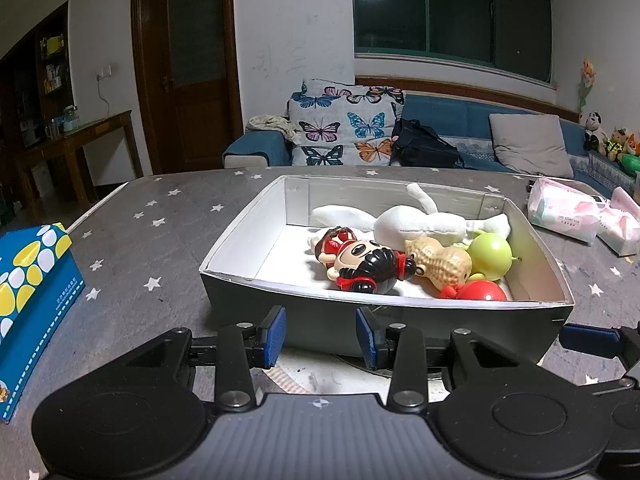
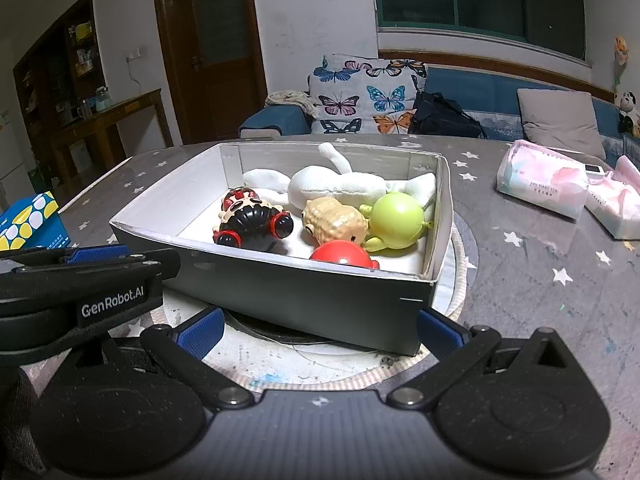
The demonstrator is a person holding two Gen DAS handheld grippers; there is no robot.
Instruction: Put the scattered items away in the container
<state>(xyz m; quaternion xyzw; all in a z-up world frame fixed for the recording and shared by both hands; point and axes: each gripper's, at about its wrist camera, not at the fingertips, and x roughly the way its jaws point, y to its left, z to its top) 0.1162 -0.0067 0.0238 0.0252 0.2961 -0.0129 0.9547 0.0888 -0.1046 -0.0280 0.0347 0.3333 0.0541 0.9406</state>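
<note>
A grey cardboard box (image 1: 248, 224) (image 2: 304, 292) with a white inside stands on the star-patterned table. In it lie a white cloth doll (image 1: 416, 222) (image 2: 336, 184), a black-haired cartoon doll (image 1: 364, 262) (image 2: 250, 220), a peanut toy (image 1: 438, 262) (image 2: 334, 222), a green toy (image 1: 490, 256) (image 2: 396, 220) and a red toy (image 1: 476, 290) (image 2: 340, 254). My left gripper (image 1: 321, 336) is open and empty, just in front of the box's near wall. My right gripper (image 2: 318, 330) is open wide and empty, before the box's near right corner.
A blue and yellow tissue box (image 1: 32, 296) (image 2: 30, 222) sits at the table's left. Pink tissue packs (image 1: 564, 210) (image 2: 544, 178) lie at the right. A round pale mat (image 2: 304, 360) is under the box. A sofa (image 1: 440, 132) stands behind the table.
</note>
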